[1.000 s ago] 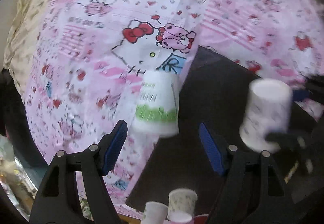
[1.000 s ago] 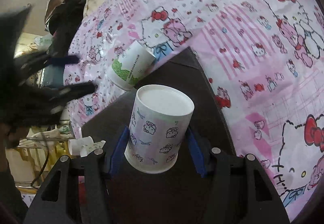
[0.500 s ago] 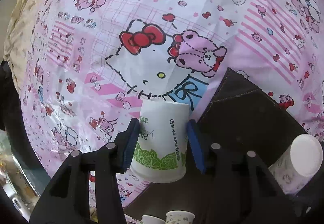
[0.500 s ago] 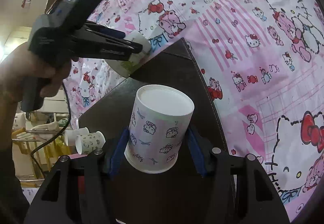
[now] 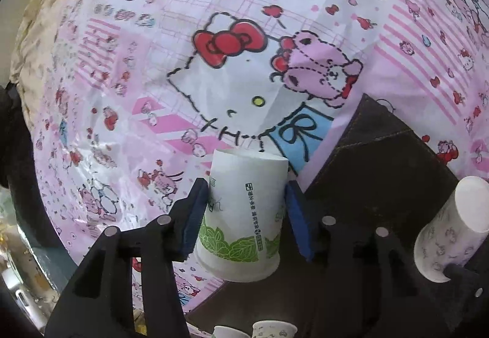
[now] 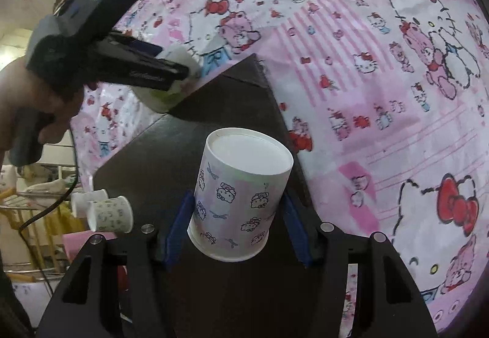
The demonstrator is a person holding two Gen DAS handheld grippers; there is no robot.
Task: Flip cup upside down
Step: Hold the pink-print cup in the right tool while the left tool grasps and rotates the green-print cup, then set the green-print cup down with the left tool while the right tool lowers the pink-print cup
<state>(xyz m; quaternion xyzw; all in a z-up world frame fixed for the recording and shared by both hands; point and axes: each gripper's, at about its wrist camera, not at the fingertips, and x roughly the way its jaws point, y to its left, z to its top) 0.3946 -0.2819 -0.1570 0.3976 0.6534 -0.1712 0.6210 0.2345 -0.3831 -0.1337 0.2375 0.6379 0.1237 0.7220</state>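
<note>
My left gripper [image 5: 244, 203] is shut on a white paper cup with a green leaf band [image 5: 244, 212], base pointing away from the camera, at the edge of a dark brown mat [image 5: 382, 172]. My right gripper [image 6: 238, 215] is shut on a white cup with a cartoon print [image 6: 238, 194], closed base facing away, over the same mat [image 6: 214, 105]. The printed cup also shows at the right of the left wrist view [image 5: 449, 231]. The left gripper and the green cup [image 6: 165, 96] show at upper left in the right wrist view.
A pink cartoon-print cloth [image 5: 244, 62] covers the surface under the mat. Two small paper cups [image 6: 107, 212] lie on their sides by the mat's near left edge, also at the bottom of the left wrist view [image 5: 259, 330]. Shelving and clutter stand beyond the left edge.
My left gripper moved in around the green cup and closed on it. My right gripper kept its hold on the printed cup, almost still.
</note>
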